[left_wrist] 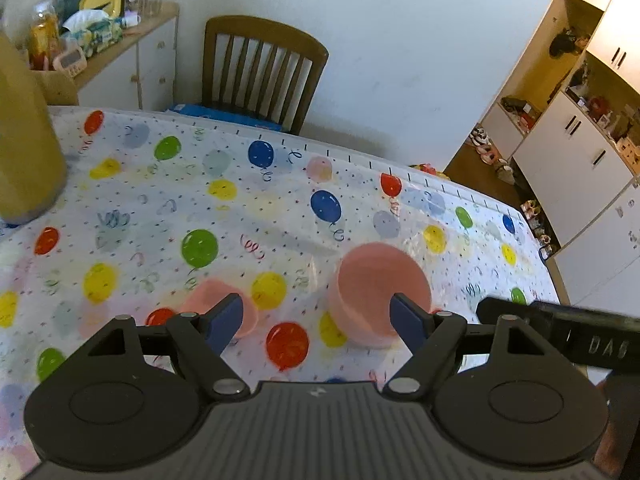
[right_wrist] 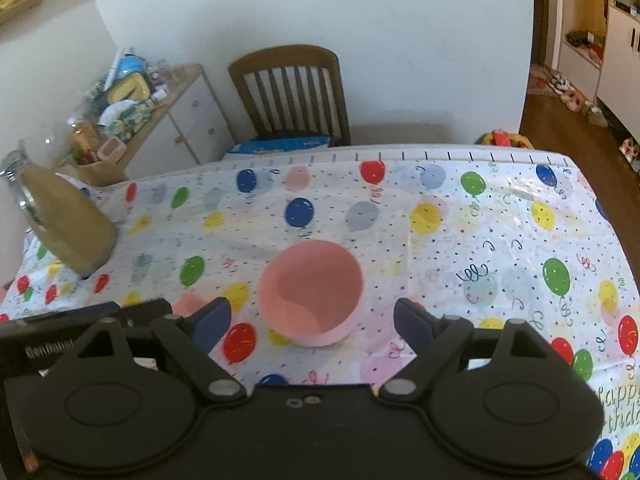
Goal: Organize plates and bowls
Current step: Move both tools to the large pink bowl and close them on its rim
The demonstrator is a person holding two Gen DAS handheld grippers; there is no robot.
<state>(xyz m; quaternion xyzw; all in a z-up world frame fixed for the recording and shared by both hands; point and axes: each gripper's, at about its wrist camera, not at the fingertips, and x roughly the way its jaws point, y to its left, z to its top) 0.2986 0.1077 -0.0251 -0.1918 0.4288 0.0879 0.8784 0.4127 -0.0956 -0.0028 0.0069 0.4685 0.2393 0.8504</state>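
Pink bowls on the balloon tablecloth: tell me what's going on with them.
A person holds two grippers over the table. The larger pink bowl stands upright between them; a smaller pink bowl sits to its left. The left gripper and right gripper are both open, holding nothing. Neither bowl is stacked yet.

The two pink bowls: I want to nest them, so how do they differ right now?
The larger pink bowl stands in the open, its whole mouth showing, centred ahead of the right gripper. The smaller pink bowl sits lower and is half hidden behind a left gripper finger. Both are plain pink, upright on the balloon tablecloth, ungrasped.
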